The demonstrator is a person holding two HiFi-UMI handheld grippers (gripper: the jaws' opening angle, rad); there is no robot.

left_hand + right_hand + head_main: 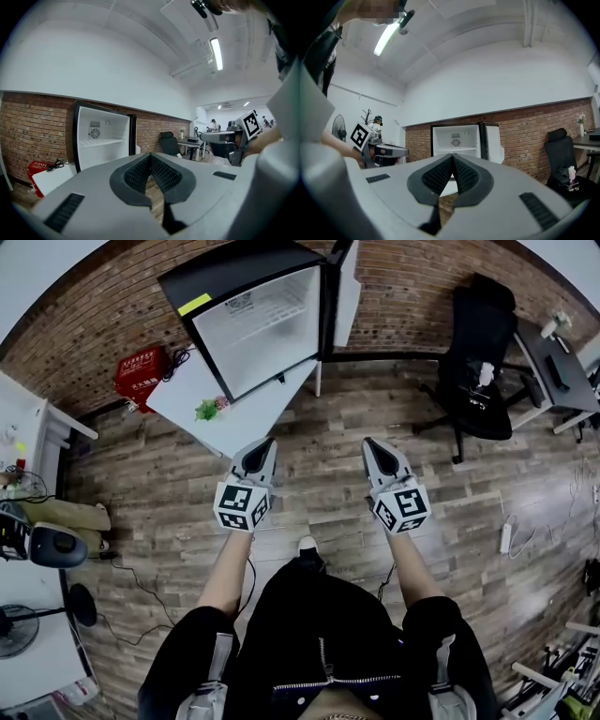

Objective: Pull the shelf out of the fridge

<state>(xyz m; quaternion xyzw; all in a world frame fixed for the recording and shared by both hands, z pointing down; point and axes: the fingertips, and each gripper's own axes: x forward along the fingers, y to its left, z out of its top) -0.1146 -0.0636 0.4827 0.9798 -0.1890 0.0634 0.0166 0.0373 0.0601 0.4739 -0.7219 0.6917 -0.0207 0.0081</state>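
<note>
The fridge (246, 296) is a small black cabinet with a white inside and stands upright against the brick wall (84, 343). Its door (345, 292) is swung wide open at its right side. The pale shelf (101, 141) lies level across the inside, about halfway up, fully seated and not pulled out.

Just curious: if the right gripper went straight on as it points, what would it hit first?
Probably the open fridge: the right gripper lines up with its white inside, nothing showing between; depth is unclear.
</note>
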